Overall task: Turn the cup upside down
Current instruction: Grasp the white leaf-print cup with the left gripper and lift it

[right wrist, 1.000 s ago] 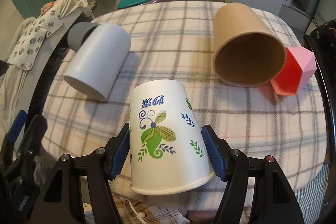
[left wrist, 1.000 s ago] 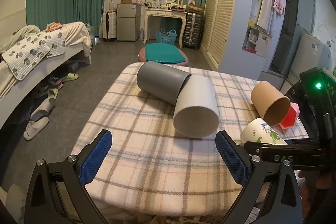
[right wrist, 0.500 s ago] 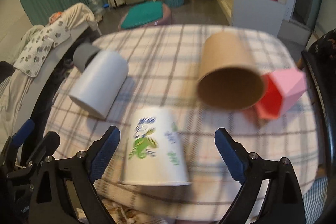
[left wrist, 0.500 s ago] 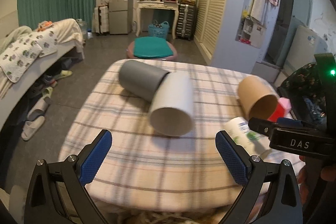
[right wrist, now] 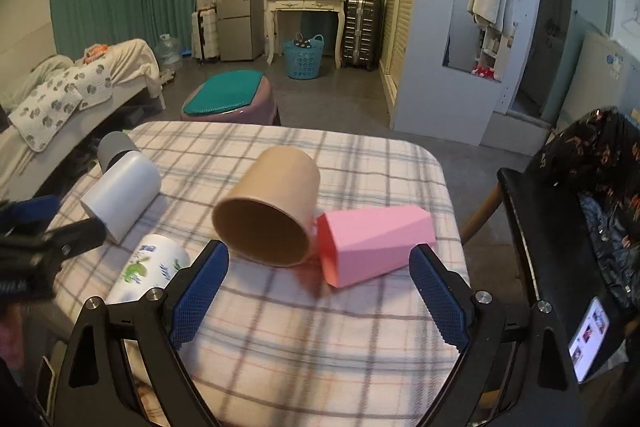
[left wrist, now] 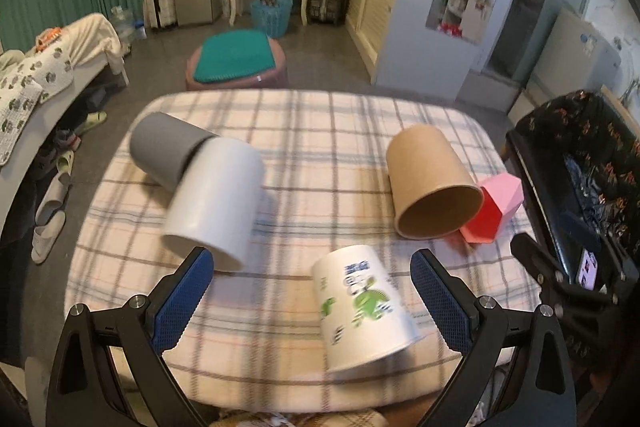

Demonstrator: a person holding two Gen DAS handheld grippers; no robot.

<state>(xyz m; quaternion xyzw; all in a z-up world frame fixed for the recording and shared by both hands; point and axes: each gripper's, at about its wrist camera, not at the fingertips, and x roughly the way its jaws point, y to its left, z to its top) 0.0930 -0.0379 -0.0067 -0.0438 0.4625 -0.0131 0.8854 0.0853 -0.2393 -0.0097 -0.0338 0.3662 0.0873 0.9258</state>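
1. White paper with green leaf print marks the cup [left wrist: 362, 305], which stands upside down, rim on the plaid cloth, near the front edge of the worktop [left wrist: 320, 155]; it looks slightly tilted, though motion blur makes that hard to judge.
2. The left gripper [left wrist: 312, 301] is spread wide, its blue pads either side of the cup with a clear gap on both sides, touching nothing.
3. The right gripper [right wrist: 318, 293] is likewise spread and holds nothing; between its fingers lie the brown cup and the pink one.
4. In the right wrist view the printed cup [right wrist: 150, 269] sits just left of the left blue pad, partly hidden behind it.
5. A brown paper cup [left wrist: 434, 183] lies on its side, mouth toward the cameras, touching a pink faceted cup [left wrist: 492, 209] that also lies on its side to its right.
6. Farther left, a white cup [left wrist: 214, 199] lies on its side with its base against a grey cup [left wrist: 168, 149], also on its side.
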